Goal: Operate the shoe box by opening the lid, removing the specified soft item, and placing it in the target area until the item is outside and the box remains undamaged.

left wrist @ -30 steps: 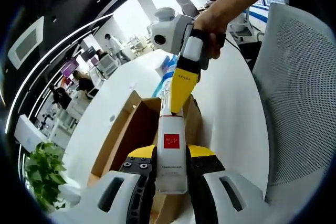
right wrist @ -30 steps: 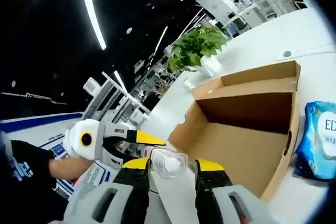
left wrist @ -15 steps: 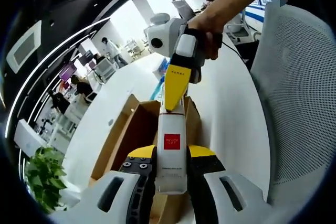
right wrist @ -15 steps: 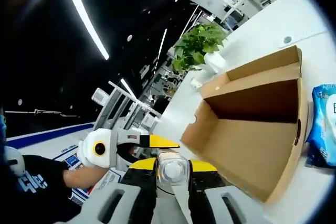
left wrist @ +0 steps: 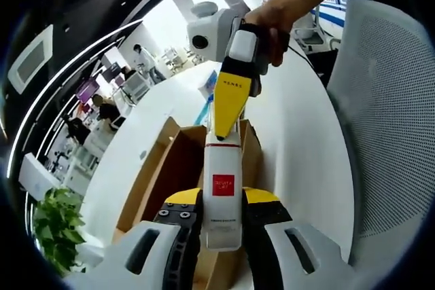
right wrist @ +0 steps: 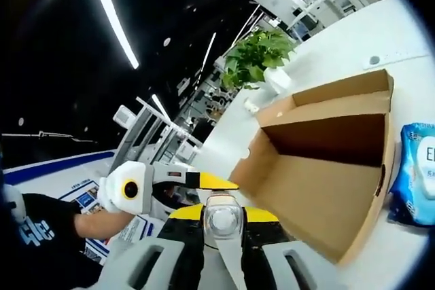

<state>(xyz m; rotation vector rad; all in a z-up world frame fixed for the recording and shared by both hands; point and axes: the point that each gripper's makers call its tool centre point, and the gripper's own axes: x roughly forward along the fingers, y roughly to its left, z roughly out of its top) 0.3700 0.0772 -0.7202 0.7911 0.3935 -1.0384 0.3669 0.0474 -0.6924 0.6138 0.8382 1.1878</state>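
My left tool [left wrist: 222,216] is clamped on the lower body of a white tube [left wrist: 222,188] with a red square label, which stands up between its jaws above the open cardboard box [left wrist: 175,168]. My right tool [left wrist: 229,110] comes in from above in the left gripper view, its yellow jaws closed on the tube's far end, with a hand [left wrist: 275,24] on its grip. In the right gripper view the right tool [right wrist: 223,221] is narrow around the tube's round end [right wrist: 221,218], and the left tool [right wrist: 178,181] shows just beyond it, gripped by a hand [right wrist: 88,222]. So the tube is held at both ends, in the air, at the box's near edge. The box [right wrist: 319,181] lies open on the white counter [right wrist: 340,52]; the interior I can see is bare brown card, with its raised flap on the far side. A blue soft pack [right wrist: 416,174] lies on the counter just beside the box's right wall, outside it. A potted plant [right wrist: 258,56] stands well beyond the box. A mesh chair back [left wrist: 387,120] rises close on the right of the left gripper view. The counter [left wrist: 299,134] between box and chair is open.
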